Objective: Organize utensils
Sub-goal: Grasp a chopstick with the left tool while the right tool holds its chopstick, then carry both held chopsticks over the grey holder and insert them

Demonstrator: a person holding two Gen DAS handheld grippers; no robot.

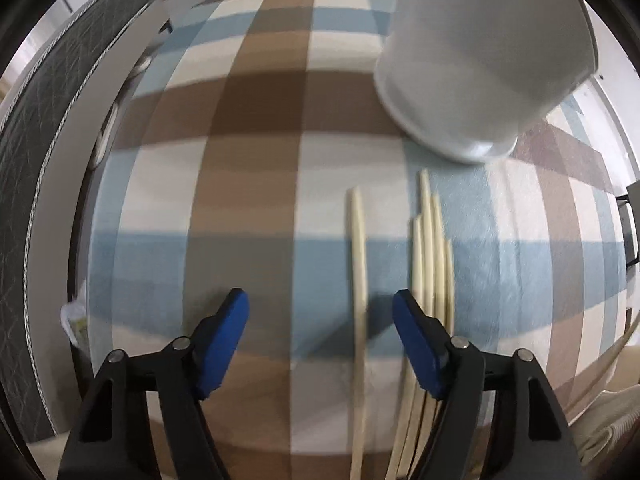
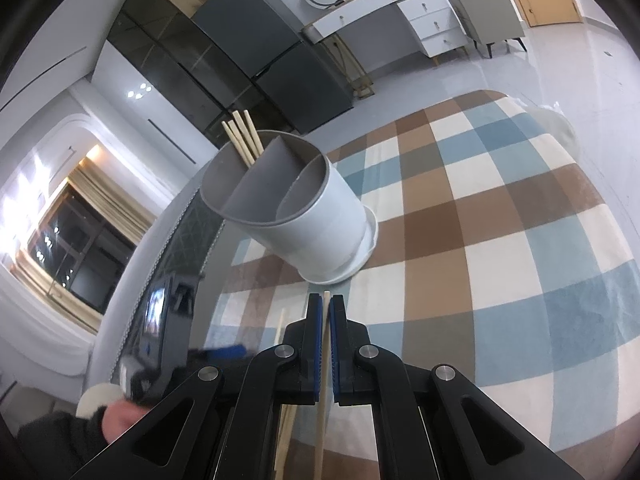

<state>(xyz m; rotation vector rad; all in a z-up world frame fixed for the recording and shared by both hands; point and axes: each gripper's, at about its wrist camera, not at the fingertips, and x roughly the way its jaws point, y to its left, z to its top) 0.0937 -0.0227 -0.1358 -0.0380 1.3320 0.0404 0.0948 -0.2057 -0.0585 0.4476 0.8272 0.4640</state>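
A white utensil holder (image 2: 316, 220) with grey divided compartments stands on the checkered tablecloth; three chopsticks (image 2: 244, 136) stick out of its far compartment. It also shows in the left wrist view (image 1: 480, 64). Several pale chopsticks (image 1: 430, 248) lie on the cloth, one single chopstick (image 1: 358, 264) apart to their left. My left gripper (image 1: 320, 320) is open above them, the single chopstick between its blue pads. My right gripper (image 2: 327, 312) is shut on one chopstick (image 2: 323, 400), its tip pointing toward the holder's base.
The checkered tablecloth (image 2: 500, 240) covers a round table with a dark rim (image 1: 40, 160). The left hand and its gripper (image 2: 160, 340) show at the lower left of the right wrist view. Fridge, cabinets and a desk stand far behind.
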